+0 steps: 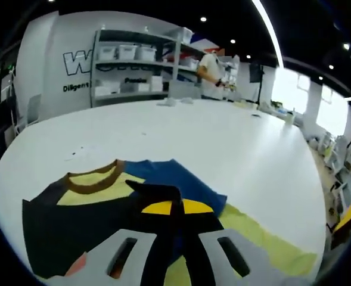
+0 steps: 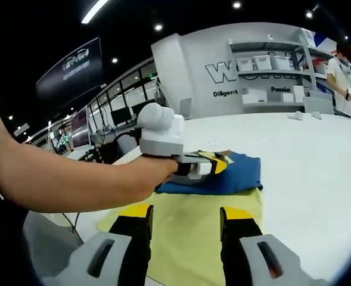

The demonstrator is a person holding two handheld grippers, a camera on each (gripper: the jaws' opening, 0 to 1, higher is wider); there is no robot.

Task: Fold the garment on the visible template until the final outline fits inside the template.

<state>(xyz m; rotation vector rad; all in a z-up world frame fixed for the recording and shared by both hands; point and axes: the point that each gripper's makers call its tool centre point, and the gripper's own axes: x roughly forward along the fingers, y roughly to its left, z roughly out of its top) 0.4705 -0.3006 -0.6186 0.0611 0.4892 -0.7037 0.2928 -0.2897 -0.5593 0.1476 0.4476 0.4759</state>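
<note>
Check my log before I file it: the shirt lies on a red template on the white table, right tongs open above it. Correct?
The colour is wrong. The template is pale yellow, not red, as the right gripper view shows. The rest stands: the shirt lies on it on the white table, and the right tongs are open above it.

A big white table [image 1: 181, 140] holds a flat yellow template [image 2: 193, 229]. A folded shirt [image 1: 103, 205] in blue, black and yellow lies partly on the template, partly on the table.
</note>
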